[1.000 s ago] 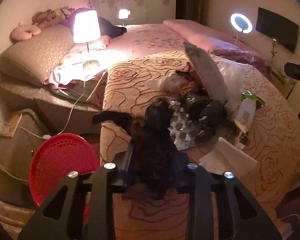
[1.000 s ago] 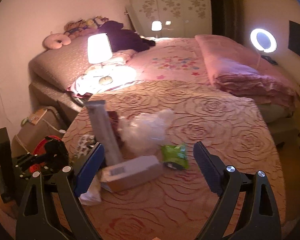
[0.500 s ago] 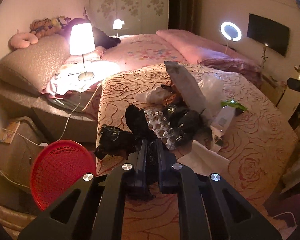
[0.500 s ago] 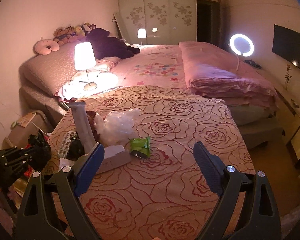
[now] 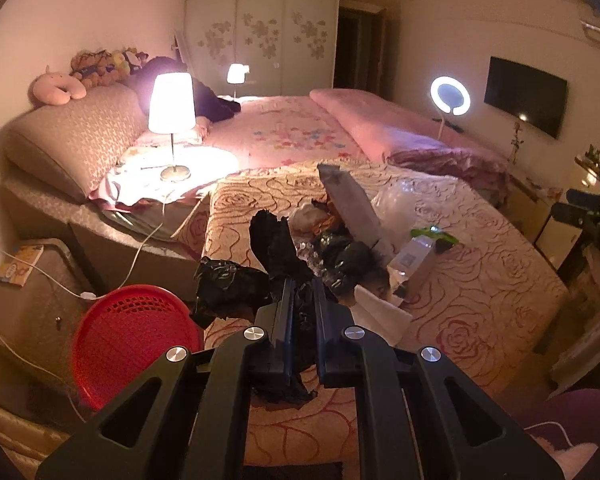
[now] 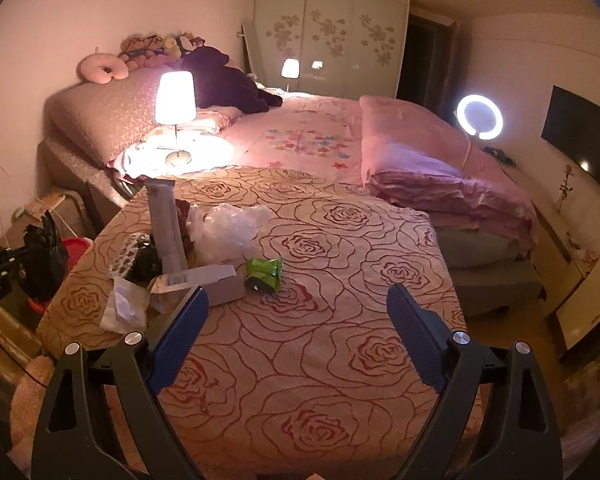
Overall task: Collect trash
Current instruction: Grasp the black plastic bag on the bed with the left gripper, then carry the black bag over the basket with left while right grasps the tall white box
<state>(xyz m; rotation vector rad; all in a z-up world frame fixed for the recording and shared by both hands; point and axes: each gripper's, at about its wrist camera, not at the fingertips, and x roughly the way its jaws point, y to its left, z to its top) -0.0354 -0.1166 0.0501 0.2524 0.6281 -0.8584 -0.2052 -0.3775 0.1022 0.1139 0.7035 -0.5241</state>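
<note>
My left gripper (image 5: 302,284) is shut on a crumpled black plastic bag (image 5: 276,248), held up over the left edge of the rose-patterned bedspread (image 5: 480,280). The right wrist view shows that bag (image 6: 46,252) at the far left, above the red basket (image 6: 74,248). More trash lies on the spread: a long grey package (image 6: 166,224), clear plastic wrap (image 6: 228,232), a green wrapper (image 6: 265,274), a small cardboard box (image 6: 216,284) and a white tissue (image 6: 126,308). My right gripper (image 6: 296,300) hangs open above the spread, near the box, holding nothing.
A red mesh basket (image 5: 132,332) stands on the floor left of the bed, beside a brown cabinet (image 5: 28,292) with a white cable. A lit lamp (image 5: 171,108) stands on the bed behind. A ring light (image 5: 450,95) and a TV (image 5: 526,96) are at the right.
My left gripper closed on the black bag and lifted it off the pile, back toward the bed's left edge. My right gripper drew back and up from the box, still open.
</note>
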